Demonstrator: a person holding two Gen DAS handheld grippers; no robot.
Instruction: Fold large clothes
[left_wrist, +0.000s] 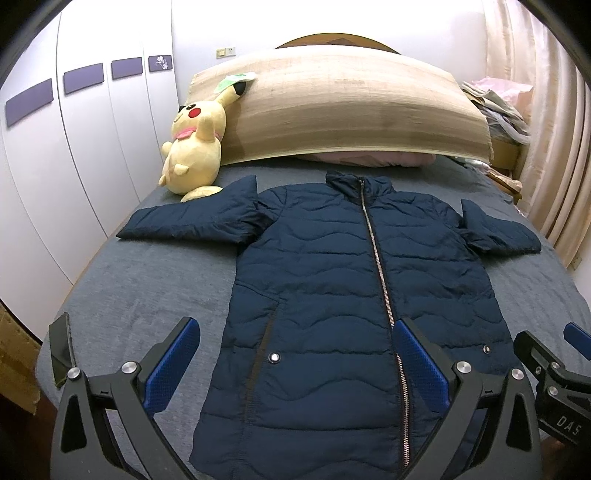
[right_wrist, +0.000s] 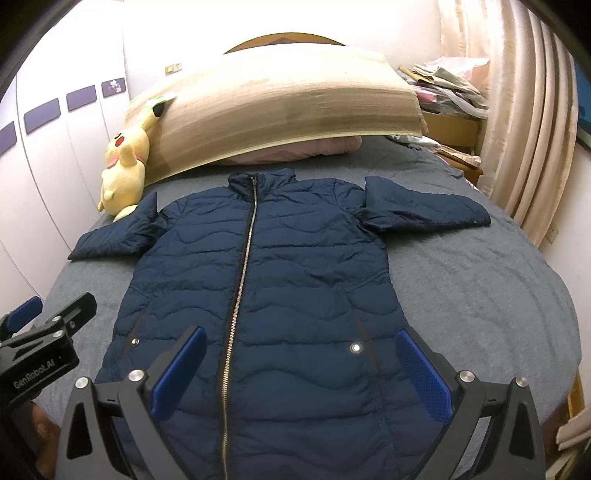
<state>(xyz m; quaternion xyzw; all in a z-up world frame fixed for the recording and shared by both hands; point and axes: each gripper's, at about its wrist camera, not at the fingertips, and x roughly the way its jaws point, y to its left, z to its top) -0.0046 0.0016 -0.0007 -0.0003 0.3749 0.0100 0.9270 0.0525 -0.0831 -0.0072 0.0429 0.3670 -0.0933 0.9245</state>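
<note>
A navy quilted jacket (left_wrist: 332, 280) (right_wrist: 280, 280) lies flat and zipped on the grey bed (left_wrist: 140, 295) (right_wrist: 480, 288), collar toward the headboard, both sleeves spread sideways. My left gripper (left_wrist: 295, 325) hovers open above the jacket's hem, over its left half. My right gripper (right_wrist: 301, 332) hovers open above the hem's right half. Neither touches the fabric. The right gripper's tip (left_wrist: 546, 354) shows at the left wrist view's right edge, and the left gripper's tip (right_wrist: 55, 317) at the right wrist view's left edge.
A yellow plush toy (left_wrist: 195, 144) (right_wrist: 125, 166) leans at the bed's head on the left. A beige mat (left_wrist: 343, 110) (right_wrist: 280, 107) rests over pink pillows. White wardrobes stand left; curtains (left_wrist: 554, 129) and piled clothes (right_wrist: 443, 85) are right. A phone (left_wrist: 62, 347) lies near the bed's left edge.
</note>
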